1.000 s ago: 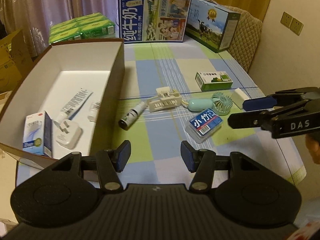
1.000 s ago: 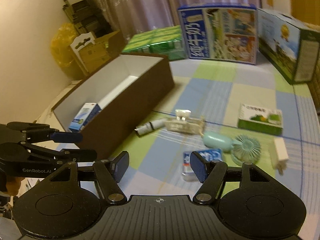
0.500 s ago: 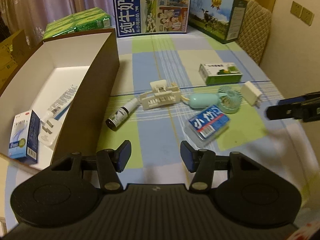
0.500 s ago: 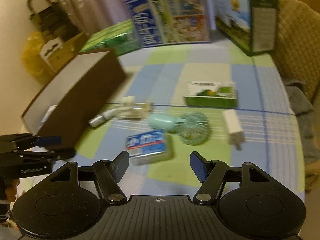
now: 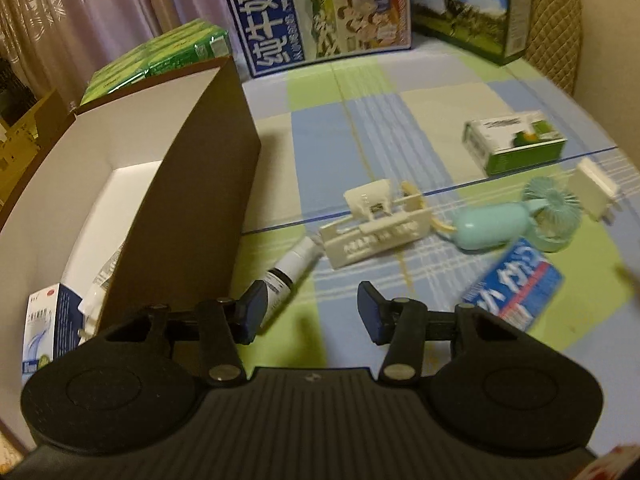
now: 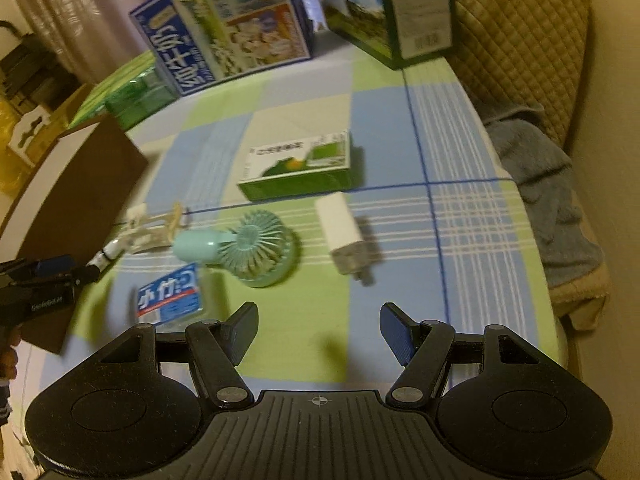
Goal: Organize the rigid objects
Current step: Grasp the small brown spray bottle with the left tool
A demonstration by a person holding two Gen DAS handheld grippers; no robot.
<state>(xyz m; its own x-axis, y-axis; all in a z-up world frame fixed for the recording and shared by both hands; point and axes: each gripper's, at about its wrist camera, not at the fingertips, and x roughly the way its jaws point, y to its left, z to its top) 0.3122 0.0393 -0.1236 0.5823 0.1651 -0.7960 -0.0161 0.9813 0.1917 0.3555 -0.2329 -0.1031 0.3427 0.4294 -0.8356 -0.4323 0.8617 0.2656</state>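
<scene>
My left gripper (image 5: 311,312) is open and empty, low over the checked cloth, just short of a small dark spray bottle (image 5: 289,272) beside the brown box (image 5: 192,208). My right gripper (image 6: 318,334) is open and empty in front of a white charger (image 6: 344,236) and a mint hand fan (image 6: 256,248). A blue tissue pack (image 6: 170,292), a cream plastic clip (image 5: 376,228) and a green carton (image 6: 298,164) lie loose on the cloth. The left gripper also shows at the left edge of the right wrist view (image 6: 36,284).
The box holds a blue-white medicine carton (image 5: 44,328) and other items, mostly hidden by its wall. Two large milk cartons (image 5: 320,12) and green packs (image 5: 160,56) stand at the back. A quilted chair with a grey cloth (image 6: 540,184) is on the right.
My left gripper has moved forward and down toward the spray bottle. My right gripper has swung right, toward the charger and fan, and has left the left wrist view.
</scene>
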